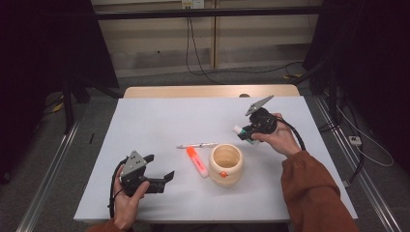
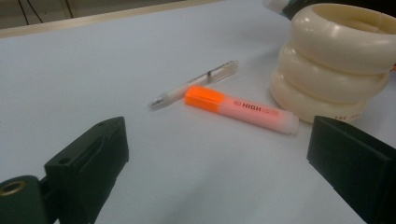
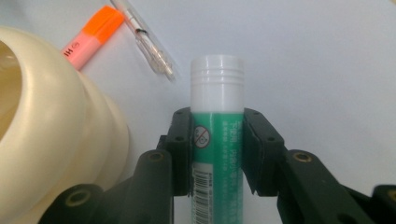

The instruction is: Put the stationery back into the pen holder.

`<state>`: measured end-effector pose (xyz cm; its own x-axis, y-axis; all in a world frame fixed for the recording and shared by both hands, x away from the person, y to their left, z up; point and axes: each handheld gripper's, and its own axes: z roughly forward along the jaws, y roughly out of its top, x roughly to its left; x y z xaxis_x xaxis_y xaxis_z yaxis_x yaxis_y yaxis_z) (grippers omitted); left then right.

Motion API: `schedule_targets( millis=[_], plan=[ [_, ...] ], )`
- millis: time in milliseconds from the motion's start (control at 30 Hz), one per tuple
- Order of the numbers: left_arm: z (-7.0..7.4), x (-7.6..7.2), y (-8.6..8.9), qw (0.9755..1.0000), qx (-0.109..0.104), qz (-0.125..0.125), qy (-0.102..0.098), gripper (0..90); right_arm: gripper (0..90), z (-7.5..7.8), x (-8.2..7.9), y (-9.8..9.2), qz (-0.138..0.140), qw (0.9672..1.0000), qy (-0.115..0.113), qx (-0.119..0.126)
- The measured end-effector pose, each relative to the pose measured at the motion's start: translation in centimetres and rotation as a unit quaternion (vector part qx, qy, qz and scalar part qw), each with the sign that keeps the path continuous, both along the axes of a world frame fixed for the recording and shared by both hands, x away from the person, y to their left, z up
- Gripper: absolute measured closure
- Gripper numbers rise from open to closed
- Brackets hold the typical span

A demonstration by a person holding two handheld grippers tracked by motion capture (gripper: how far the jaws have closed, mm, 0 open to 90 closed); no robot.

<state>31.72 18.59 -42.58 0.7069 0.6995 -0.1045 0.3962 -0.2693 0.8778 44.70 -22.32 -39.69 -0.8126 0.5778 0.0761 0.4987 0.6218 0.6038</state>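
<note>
A green glue stick [image 3: 217, 135] with a white cap is clamped between the black jaws of my right gripper [image 3: 217, 126], lifted off the table to the right of a cream ribbed pot [image 1: 226, 163]. From above, the right gripper [image 1: 246, 132] hovers at the table's right with the glue stick's [image 1: 240, 130] cap pointing left. My left gripper [image 1: 162, 168] rests at the front left, jaws wide apart and nothing between them. Ahead of the left gripper [image 2: 219, 154] lie an orange highlighter [image 2: 240, 109] and a clear pen [image 2: 194, 84], with the pot [image 2: 331, 60] beyond.
The white table [image 1: 159, 121] has a wooden strip along its far edge. The highlighter [image 1: 197, 162] lies just left of the pot and the pen [image 1: 197, 145] behind it. Cables trail on the floor past the table.
</note>
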Motion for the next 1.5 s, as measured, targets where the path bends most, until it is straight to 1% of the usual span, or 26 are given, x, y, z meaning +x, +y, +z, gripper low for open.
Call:
schedule_targets(
  millis=[67, 100, 167, 200, 233, 300, 400, 533, 600, 667, 733, 800, 900, 967, 1000, 1033, 1100, 1133, 1233, 1367, 1500],
  plan=[
    [0.1, -0.1, 0.0, 1.0, 0.001, -0.001, -0.001, 5.3, 66.6, 0.0, -0.3, -0.2, -0.006, 0.9999, 0.0, 0.016],
    [0.1, -0.1, 0.0, 1.0, 0.0, -0.003, -0.003, 5.3, 66.6, 0.0, -0.3, -0.3, -0.002, 0.9997, 0.0, 0.026],
    [0.1, -0.1, -0.2, 1.0, 0.0, -0.003, -0.004, 5.3, 66.6, -0.1, -0.5, -0.4, -0.006, 0.9994, -0.005, 0.033],
    [0.1, -0.1, -0.2, 1.0, -0.001, -0.004, -0.002, 5.2, 66.6, -0.1, -0.6, -0.5, -0.012, 0.999, -0.007, 0.041],
    [0.1, -0.1, -0.1, 1.0, 0.001, -0.005, -0.002, 5.3, 66.6, -0.2, -0.7, -0.6, -0.016, 0.9986, -0.016, 0.047],
    [0.0, 0.0, 0.0, 1.0, -0.001, -0.001, -0.001, 5.3, 66.6, -0.2, -0.8, -0.8, -0.025, 0.9973, -0.023, 0.064],
    [0.0, 0.0, 0.1, 1.0, -0.001, 0.001, -0.002, 5.3, 66.6, -0.1, -0.9, -1.3, -0.049, 0.9936, -0.041, 0.094],
    [0.0, 0.0, 0.0, 1.0, -0.001, 0.0, -0.001, 5.3, 66.6, 0.0, -1.5, -1.6, -0.072, 0.9873, -0.064, 0.126],
    [0.0, 0.0, 0.0, 1.0, -0.001, 0.0, -0.001, 5.3, 66.6, 0.1, -1.8, -1.7, -0.083, 0.9836, -0.075, 0.141],
    [0.0, 0.1, 0.0, 1.0, 0.001, 0.0, -0.002, 5.3, 66.6, 0.3, -2.1, -1.8, -0.088, 0.9781, -0.097, 0.161],
    [0.0, 0.1, 0.1, 1.0, 0.001, 0.001, -0.001, 5.3, 66.6, 0.4, -2.5, -1.8, -0.096, 0.9737, -0.111, 0.174],
    [0.0, 0.1, 0.1, 1.0, 0.001, 0.002, -0.001, 5.3, 66.6, 0.5, -2.8, -1.8, -0.1, 0.9699, -0.122, 0.186],
    [0.0, 0.0, 0.1, 1.0, -0.003, 0.001, -0.001, 5.3, 66.6, 0.4, -3.1, -1.8, -0.102, 0.9657, -0.134, 0.197],
    [0.0, 0.0, 0.1, 1.0, -0.002, 0.002, -0.002, 5.3, 66.6, 0.3, -3.4, -1.9, -0.105, 0.9616, -0.143, 0.21],
    [0.0, 0.0, 0.2, 1.0, -0.002, 0.002, -0.002, 5.3, 66.6, 0.2, -3.5, -1.9, -0.104, 0.9607, -0.143, 0.214],
    [0.0, 0.0, 0.2, 1.0, -0.002, 0.002, -0.002, 5.3, 66.6, 0.2, -3.6, -1.9, -0.104, 0.9594, -0.149, 0.216],
    [0.1, 0.0, 0.2, 1.0, -0.002, 0.002, -0.002, 5.3, 66.6, 0.3, -3.9, -1.9, -0.107, 0.9551, -0.157, 0.228],
    [0.1, 0.0, 0.2, 1.0, -0.001, 0.001, -0.003, 5.3, 66.6, 0.4, -4.1, -1.9, -0.107, 0.9522, -0.162, 0.235],
    [0.1, 0.0, 0.1, 1.0, -0.002, 0.0, -0.003, 5.3, 66.6, 0.8, -4.6, -1.7, -0.1, 0.9462, -0.171, 0.256],
    [0.1, 0.0, 0.2, 1.0, -0.001, 0.001, -0.003, 5.3, 66.6, 1.3, -5.6, -1.2, -0.079, 0.9429, -0.182, 0.268],
    [0.1, 0.0, 0.2, 1.0, 0.002, 0.003, -0.004, 5.3, 66.6, 2.0, -6.4, -0.8, -0.066, 0.9364, -0.187, 0.289]
  ],
)
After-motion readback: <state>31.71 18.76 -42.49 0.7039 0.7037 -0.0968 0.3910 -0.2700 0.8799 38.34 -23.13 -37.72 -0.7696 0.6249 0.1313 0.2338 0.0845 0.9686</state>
